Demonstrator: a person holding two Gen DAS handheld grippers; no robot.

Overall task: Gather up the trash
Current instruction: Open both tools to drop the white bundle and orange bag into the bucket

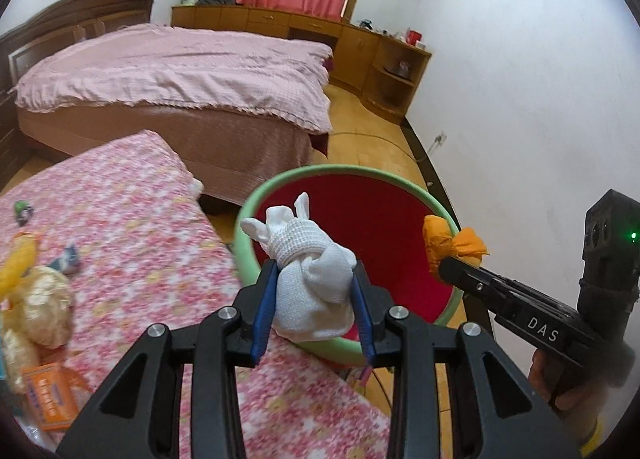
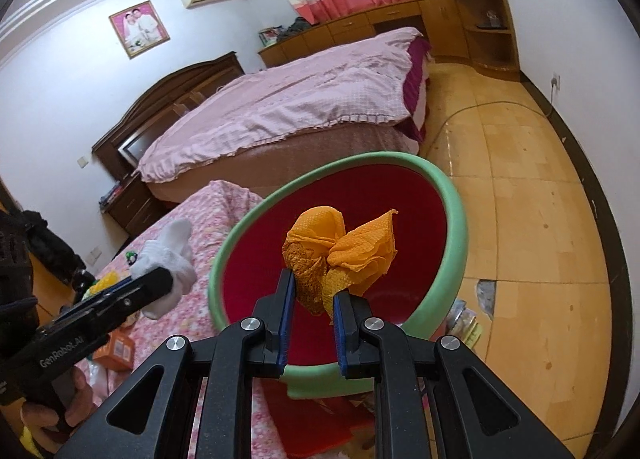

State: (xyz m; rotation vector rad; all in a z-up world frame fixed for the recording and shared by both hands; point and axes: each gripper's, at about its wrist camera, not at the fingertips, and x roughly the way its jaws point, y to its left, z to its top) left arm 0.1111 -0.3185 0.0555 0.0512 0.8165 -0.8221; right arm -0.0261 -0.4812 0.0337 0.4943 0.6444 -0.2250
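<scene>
Above the green-rimmed red bin [image 1: 404,179], left tongs [image 1: 316,299] pinched a white cloth wad [image 1: 316,291] at its near edge, and right tongs [image 2: 314,319] pinched an orange crumpled wad [image 2: 340,251] over its mouth, evidently positioned for dropping in.

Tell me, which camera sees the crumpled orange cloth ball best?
The right wrist view: the crumpled orange cloth ball fills the middle, pinched by the right gripper. The left wrist view shows it small, off to the side.
</scene>
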